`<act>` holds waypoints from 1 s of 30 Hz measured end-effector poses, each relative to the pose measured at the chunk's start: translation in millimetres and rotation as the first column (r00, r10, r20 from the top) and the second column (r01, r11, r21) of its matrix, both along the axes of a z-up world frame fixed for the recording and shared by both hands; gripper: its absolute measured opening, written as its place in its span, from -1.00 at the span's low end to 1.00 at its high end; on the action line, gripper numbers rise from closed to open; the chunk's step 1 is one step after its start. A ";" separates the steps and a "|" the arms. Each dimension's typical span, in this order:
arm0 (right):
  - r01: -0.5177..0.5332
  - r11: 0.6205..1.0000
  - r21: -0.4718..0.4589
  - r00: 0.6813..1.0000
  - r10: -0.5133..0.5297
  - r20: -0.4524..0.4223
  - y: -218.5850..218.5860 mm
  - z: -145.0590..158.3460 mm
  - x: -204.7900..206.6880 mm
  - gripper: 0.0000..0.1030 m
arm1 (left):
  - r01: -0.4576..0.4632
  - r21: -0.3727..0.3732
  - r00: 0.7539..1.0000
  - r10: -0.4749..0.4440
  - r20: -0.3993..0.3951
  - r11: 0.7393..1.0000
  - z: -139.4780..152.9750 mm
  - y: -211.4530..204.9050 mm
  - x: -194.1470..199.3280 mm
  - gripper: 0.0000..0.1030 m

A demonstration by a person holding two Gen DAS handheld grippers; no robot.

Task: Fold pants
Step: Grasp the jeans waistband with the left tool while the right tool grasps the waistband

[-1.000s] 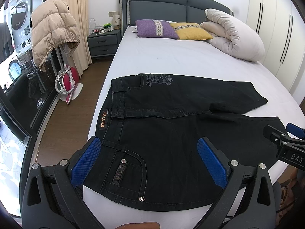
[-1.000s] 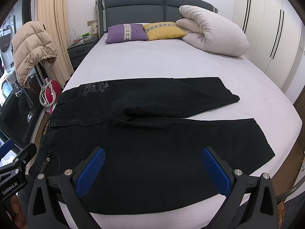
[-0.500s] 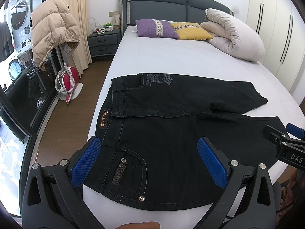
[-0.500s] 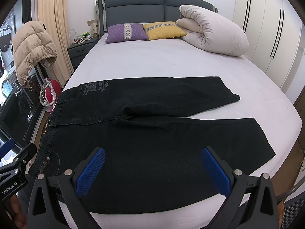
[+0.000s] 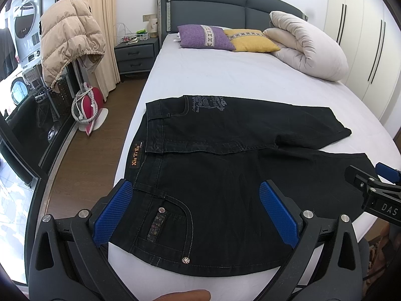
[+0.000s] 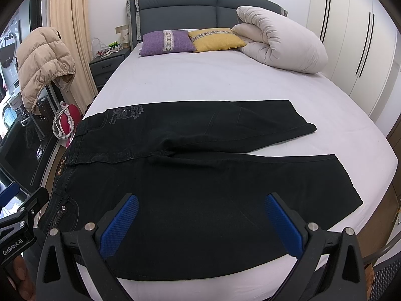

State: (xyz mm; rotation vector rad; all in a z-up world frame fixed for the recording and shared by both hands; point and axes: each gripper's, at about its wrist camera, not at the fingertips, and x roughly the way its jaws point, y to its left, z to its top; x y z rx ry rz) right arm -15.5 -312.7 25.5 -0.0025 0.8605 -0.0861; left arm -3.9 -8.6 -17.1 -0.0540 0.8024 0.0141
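Black pants (image 5: 225, 170) lie flat across the near end of the bed, waistband to the left, both legs running right and spread apart. They also show in the right wrist view (image 6: 200, 175). My left gripper (image 5: 198, 213) is open and empty, held above the hip pocket and waistband end. My right gripper (image 6: 200, 223) is open and empty, held above the near leg. The right gripper's side shows at the right edge of the left wrist view (image 5: 371, 190).
The bed (image 6: 225, 80) has a white sheet, purple pillow (image 6: 166, 42), yellow pillow (image 6: 218, 39) and rolled duvet (image 6: 280, 47) at the head. A nightstand (image 5: 135, 55), hanging beige jacket (image 5: 70, 47) and red item (image 5: 87, 107) on wooden floor stand left.
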 end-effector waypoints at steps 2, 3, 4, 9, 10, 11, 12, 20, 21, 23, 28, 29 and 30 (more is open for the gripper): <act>-0.001 1.000 -0.001 1.000 0.001 0.000 1.1 -0.6 -0.5 1.00 | 0.002 -0.004 1.000 -0.002 -0.003 1.000 -3.4 -0.7 -0.4 1.00; -0.001 1.000 -0.001 1.000 0.001 -0.001 1.0 -0.6 -0.4 1.00 | 0.003 -0.007 1.000 -0.003 -0.006 1.000 -4.9 -1.0 -0.4 1.00; -0.001 1.000 0.000 1.000 0.001 -0.002 2.0 -1.0 -1.0 1.00 | 0.004 -0.012 1.000 -0.004 -0.009 1.000 -6.0 -0.7 0.2 1.00; -0.005 1.000 0.003 1.000 0.005 -0.006 4.0 -4.4 -3.1 1.00 | 0.017 -0.070 0.999 -0.020 -0.038 0.997 -8.8 3.2 4.3 1.00; -0.008 1.000 0.005 1.000 0.008 -0.005 4.1 -5.7 -3.1 1.00 | 0.032 -0.110 0.998 -0.038 -0.053 0.993 -10.1 5.9 6.1 1.00; -0.012 1.000 0.008 1.000 0.012 -0.003 4.6 -7.8 -3.3 1.00 | 0.044 -0.137 0.997 -0.053 -0.060 0.990 -11.2 6.9 7.9 1.00; -0.014 1.000 0.010 1.000 0.014 -0.003 4.6 -8.9 -2.0 1.00 | 0.060 -0.165 0.995 -0.072 -0.069 0.985 -13.5 7.9 10.1 1.00; -0.105 0.993 0.052 0.994 0.104 0.025 -4.5 -11.1 14.4 1.00 | 0.170 -0.217 0.973 -0.199 -0.118 0.961 -37.1 -0.1 33.5 1.00; -0.122 0.991 0.059 0.992 0.121 0.030 -6.2 -11.5 17.2 1.00 | 0.180 -0.210 0.969 -0.210 -0.132 0.961 -39.1 -0.6 36.9 1.00; -0.148 0.986 0.071 0.989 0.146 0.032 -10.8 -13.1 25.3 1.00 | 0.176 -0.215 0.968 -0.208 -0.138 0.961 -42.0 2.6 47.1 1.00; -0.220 0.967 0.128 0.975 0.220 0.009 -29.8 -23.3 55.0 0.99 | 0.197 -0.161 0.970 -0.216 -0.112 0.967 -34.3 26.9 105.6 1.00; -0.234 0.962 0.138 0.972 0.235 0.008 -32.8 -25.4 59.9 0.97 | 0.234 -0.131 0.963 -0.248 -0.103 0.963 -31.7 30.4 127.6 1.00; -0.257 0.955 0.151 0.966 0.259 0.006 -36.9 -27.9 66.2 0.90 | 0.270 -0.110 0.955 -0.281 -0.095 0.957 -30.6 31.9 143.6 1.00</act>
